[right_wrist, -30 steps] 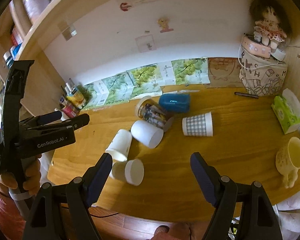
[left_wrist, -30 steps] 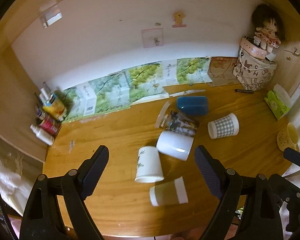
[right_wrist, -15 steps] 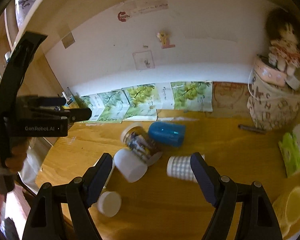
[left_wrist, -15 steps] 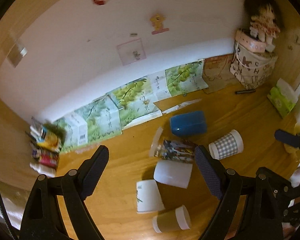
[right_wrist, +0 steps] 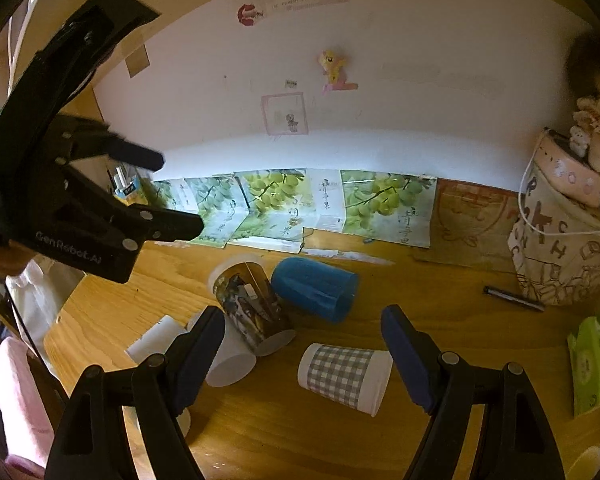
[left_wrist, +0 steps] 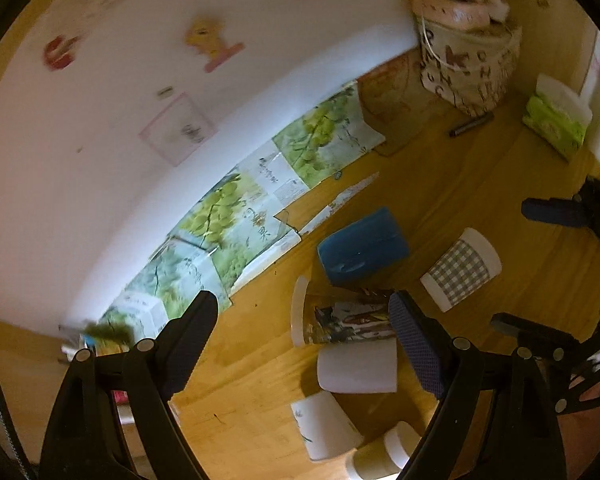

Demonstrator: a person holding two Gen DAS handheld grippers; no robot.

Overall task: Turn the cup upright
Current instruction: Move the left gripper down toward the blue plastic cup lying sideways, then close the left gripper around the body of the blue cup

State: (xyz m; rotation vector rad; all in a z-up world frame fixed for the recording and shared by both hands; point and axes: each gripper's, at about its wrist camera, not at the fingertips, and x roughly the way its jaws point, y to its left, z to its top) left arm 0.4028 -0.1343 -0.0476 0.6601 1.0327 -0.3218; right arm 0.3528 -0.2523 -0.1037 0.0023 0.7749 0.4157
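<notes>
Several cups lie on their sides on the wooden desk (right_wrist: 420, 312): a blue cup (right_wrist: 316, 288) (left_wrist: 364, 246), a picture-printed cup (right_wrist: 252, 308) (left_wrist: 340, 324), a grey checked cup (right_wrist: 344, 374) (left_wrist: 460, 270), a plain white cup (left_wrist: 356, 366) (right_wrist: 228, 360) and two more paper cups (left_wrist: 324, 424) near the front edge. My right gripper (right_wrist: 304, 356) is open and empty, just above the checked cup. My left gripper (left_wrist: 300, 344) is open and empty above the printed cup; it also shows at the left of the right wrist view (right_wrist: 156, 192).
A patterned fabric basket (right_wrist: 560, 256) with a doll stands at the back right, a pen (right_wrist: 512, 298) in front of it. A green tissue pack (right_wrist: 592, 368) lies at the right. Grape-print cartons (right_wrist: 284, 204) line the back wall. Small bottles (right_wrist: 128, 188) stand at the back left.
Both grippers have moved forward and lower toward the cups, which now look larger. The left view has tilted. Both stay open; no cup has moved.
</notes>
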